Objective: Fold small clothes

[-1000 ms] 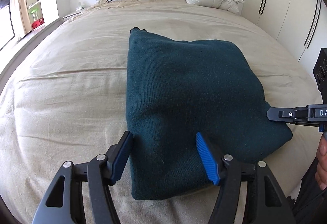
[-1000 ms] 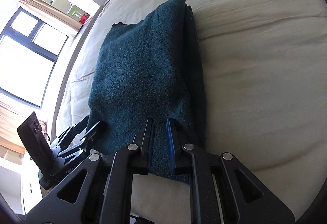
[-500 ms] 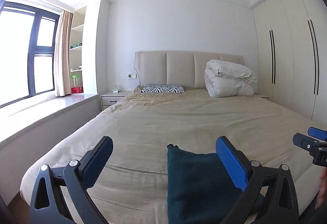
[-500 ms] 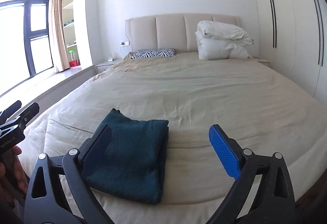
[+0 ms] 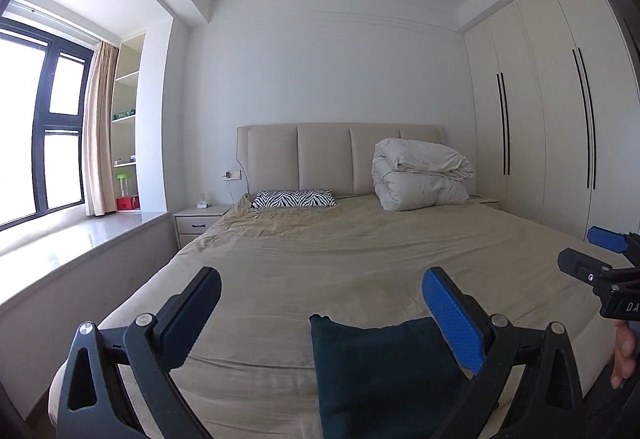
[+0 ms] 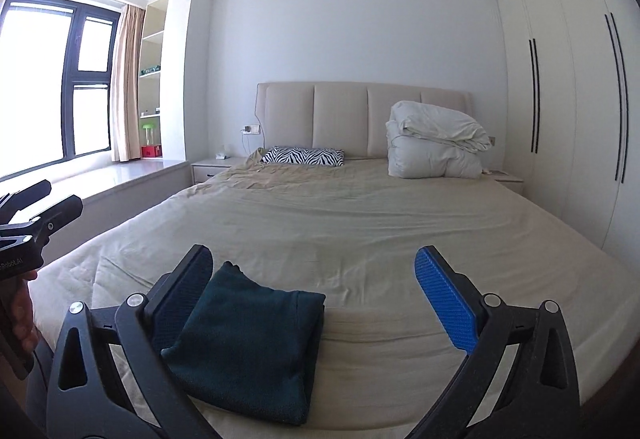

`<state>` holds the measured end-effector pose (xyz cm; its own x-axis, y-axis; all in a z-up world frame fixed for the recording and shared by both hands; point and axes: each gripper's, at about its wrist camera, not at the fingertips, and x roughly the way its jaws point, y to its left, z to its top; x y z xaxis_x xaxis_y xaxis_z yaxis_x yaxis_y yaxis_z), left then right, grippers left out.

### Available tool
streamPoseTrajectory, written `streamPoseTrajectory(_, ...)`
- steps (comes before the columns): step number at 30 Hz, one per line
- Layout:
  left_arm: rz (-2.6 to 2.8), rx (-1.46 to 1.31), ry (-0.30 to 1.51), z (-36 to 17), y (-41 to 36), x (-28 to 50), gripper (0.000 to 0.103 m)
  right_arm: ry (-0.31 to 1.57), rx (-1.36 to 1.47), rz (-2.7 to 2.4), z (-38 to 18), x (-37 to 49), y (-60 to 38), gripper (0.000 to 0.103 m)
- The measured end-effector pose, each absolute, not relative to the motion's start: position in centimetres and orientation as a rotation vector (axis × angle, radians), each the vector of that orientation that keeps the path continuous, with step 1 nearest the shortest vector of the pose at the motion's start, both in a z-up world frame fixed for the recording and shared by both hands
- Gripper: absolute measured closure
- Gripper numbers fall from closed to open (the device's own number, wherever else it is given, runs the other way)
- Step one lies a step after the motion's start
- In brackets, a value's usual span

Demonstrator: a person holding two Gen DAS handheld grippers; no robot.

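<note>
Bedroom, daylight | bed (image 6: 360, 223) with padded headboard (image 6: 360, 119) against white wall (image 6: 360, 31) | window (image 6: 60, 79), curtain (image 6: 122, 83) left | wardrobe (image 6: 560, 99) right | nightstand (image 6: 212, 169) at bed's head corner

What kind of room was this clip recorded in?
A home bedroom, by the look of it: a wide bed with a padded headboard, a bedside table next to it, and built-in wardrobe doors along one wall.
</note>
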<state>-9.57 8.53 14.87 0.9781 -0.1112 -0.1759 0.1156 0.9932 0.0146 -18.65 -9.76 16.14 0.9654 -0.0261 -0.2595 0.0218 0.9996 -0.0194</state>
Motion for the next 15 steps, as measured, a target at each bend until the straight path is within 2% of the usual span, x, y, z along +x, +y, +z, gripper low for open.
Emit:
streamPoseTrajectory(6, -0.232, 0.026, 0.219, 13.1, 7.6, -9.7, 0.000, 0.380, 0.061, -0.039, 14.9, -18.0, -10.2, 0.000)
streamPoseTrajectory(15, 0.167, 0.258, 0.074, 12.5, 4.9, -11.0, 0.000, 0.296, 0.004, -0.184, 14.2, -18.3, -10.4, 0.000)
